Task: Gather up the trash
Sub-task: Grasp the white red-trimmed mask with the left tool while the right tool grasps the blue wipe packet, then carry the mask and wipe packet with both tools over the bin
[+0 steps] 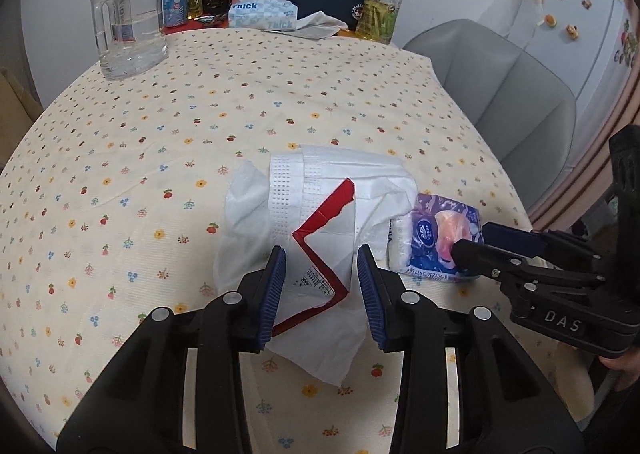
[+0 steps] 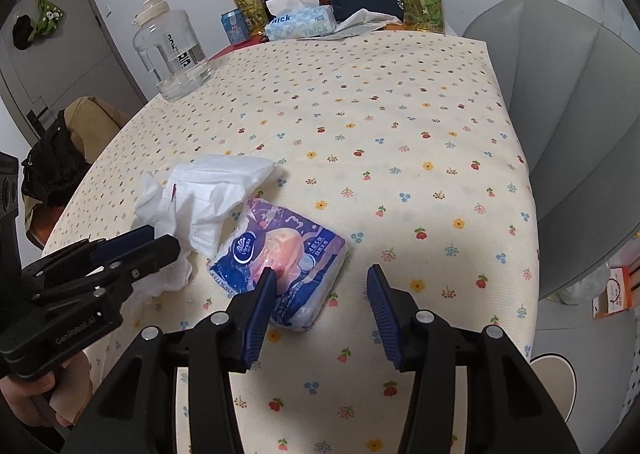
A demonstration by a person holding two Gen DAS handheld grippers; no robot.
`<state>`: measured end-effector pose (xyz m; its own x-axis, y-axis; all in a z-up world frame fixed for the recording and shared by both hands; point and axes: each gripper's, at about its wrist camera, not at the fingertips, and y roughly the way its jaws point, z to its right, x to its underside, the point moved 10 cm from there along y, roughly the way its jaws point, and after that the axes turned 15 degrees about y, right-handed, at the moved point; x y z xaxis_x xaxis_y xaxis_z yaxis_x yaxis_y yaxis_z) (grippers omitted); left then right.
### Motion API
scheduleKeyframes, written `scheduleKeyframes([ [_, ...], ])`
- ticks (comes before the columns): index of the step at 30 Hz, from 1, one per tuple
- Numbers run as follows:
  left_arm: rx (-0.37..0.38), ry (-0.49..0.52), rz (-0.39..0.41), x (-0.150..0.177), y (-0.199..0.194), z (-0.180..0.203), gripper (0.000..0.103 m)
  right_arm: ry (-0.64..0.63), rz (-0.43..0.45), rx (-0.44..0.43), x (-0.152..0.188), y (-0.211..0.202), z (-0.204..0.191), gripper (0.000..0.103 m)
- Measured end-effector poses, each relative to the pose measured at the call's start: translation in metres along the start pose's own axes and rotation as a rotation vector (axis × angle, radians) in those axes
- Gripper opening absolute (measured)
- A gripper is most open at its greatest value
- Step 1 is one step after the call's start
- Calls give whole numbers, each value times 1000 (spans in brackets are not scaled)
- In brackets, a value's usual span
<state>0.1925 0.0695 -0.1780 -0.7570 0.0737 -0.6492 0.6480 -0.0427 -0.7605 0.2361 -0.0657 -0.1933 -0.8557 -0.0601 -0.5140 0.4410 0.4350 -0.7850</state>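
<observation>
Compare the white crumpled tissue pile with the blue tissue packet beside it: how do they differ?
The white tissue pile is loose, crumpled and spread out, with a red-edged paper scrap on it; the blue tissue packet is a compact, printed plastic pack. The pile lies between the left hand-held gripper fingers; the packet lies by the right hand-held gripper. Both rest on the floral tablecloth, touching each other.

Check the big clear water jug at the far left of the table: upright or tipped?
Upright. The clear water jug stands on its base on the table, white cap on top, and the little water in it lies level at the bottom.

Home dining table (image 1: pixel 280 94), magnet-covered fridge (image 1: pixel 576 14)
</observation>
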Motion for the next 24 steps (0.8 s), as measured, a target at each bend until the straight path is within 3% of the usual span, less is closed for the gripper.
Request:
scheduleKeyframes([
  [1, -3, 5, -4, 1, 1, 0, 37, -9, -8, -19, 1, 0, -4, 27],
  [2, -5, 4, -4, 1, 1, 0, 32, -15, -3, -12, 1, -1, -4, 23],
  [5, 6, -15, 8, 0, -3, -3, 31, -27, 17, -1, 1, -6, -6, 11],
  [7, 15, -25, 26, -2, -10, -6, 20, -31, 28, -16, 1, -12, -8, 10],
  [14, 83, -79, 107, -8, -38, -15, 17, -41, 76, -51, 6, -40, -15, 8],
  [24, 88, -65, 173, -24, -66, -4, 16, 15, 157, -79, 5, -84, 4, 8],
])
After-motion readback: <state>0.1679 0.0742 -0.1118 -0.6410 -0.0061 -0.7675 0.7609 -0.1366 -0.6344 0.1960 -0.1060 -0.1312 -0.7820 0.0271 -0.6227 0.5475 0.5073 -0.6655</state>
